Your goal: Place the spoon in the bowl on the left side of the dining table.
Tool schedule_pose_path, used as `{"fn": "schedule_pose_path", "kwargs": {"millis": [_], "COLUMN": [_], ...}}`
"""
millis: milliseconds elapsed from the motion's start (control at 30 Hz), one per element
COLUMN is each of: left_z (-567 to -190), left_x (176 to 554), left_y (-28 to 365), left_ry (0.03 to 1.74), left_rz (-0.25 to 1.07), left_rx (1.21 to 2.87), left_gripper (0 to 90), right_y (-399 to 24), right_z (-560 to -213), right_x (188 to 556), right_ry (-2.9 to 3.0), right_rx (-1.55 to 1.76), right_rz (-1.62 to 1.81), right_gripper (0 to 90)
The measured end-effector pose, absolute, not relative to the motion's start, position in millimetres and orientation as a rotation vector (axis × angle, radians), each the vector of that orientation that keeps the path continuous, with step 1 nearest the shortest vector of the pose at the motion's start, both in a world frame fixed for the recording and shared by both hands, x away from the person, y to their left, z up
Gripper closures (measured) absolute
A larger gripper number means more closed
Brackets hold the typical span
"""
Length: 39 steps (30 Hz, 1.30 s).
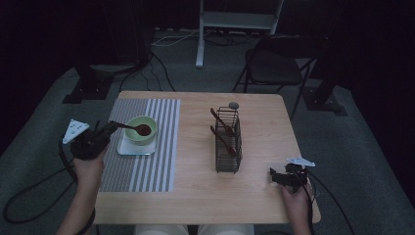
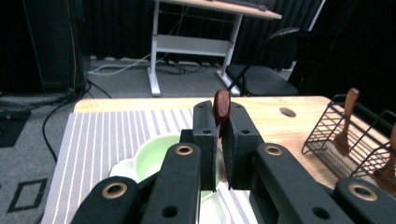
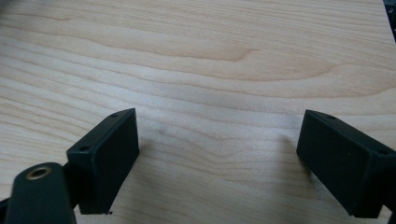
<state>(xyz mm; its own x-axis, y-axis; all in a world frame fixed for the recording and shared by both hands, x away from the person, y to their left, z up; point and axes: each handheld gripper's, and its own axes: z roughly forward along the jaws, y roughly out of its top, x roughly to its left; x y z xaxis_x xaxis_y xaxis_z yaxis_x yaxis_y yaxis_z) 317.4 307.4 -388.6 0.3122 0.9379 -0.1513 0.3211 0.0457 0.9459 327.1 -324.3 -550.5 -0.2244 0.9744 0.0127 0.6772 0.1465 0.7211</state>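
Observation:
A dark red wooden spoon [image 1: 137, 128] reaches into a pale green bowl [image 1: 147, 122] that stands on a small white tray [image 1: 128, 147] on the striped mat. My left gripper [image 1: 108, 129] is shut on the spoon's handle just left of the bowl; in the left gripper view the spoon [image 2: 222, 106] sticks up between the closed jaws above the green bowl [image 2: 152, 154]. My right gripper [image 1: 274, 175] rests near the table's front right corner. Its jaws stand wide apart over bare wood [image 3: 210, 70] with nothing between them.
A black wire rack [image 1: 228, 142] holding wooden utensils [image 1: 222, 122] stands mid-table, also at the right of the left gripper view [image 2: 345, 135]. A small grey disc [image 1: 233, 105] lies behind it. A grey-and-white striped mat [image 1: 147, 166] covers the table's left part. A black chair [image 1: 274, 63] stands beyond.

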Motion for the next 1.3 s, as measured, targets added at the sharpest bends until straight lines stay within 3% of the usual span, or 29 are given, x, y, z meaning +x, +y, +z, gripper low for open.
{"fn": "schedule_pose_path", "kwargs": {"millis": [600, 1167, 1300], "left_z": [-445, -481, -485], "left_x": [335, 336, 335], "left_y": [320, 312, 312], "left_ry": [1.373, 1.450, 1.457], "left_rz": [0.697, 0.642, 0.665], "left_rx": [1.399, 1.447, 1.475], "left_gripper": [84.4, 83.7, 76.0], "right_y": [-324, -324, -324], "right_z": [-550, -550, -550], "right_x": [327, 327, 327], "right_ry": [1.966, 1.966, 1.966], "right_rx": [1.574, 1.574, 1.574], "right_rz": [0.849, 0.849, 0.849], "right_gripper": [12.2, 12.2, 12.2]}}
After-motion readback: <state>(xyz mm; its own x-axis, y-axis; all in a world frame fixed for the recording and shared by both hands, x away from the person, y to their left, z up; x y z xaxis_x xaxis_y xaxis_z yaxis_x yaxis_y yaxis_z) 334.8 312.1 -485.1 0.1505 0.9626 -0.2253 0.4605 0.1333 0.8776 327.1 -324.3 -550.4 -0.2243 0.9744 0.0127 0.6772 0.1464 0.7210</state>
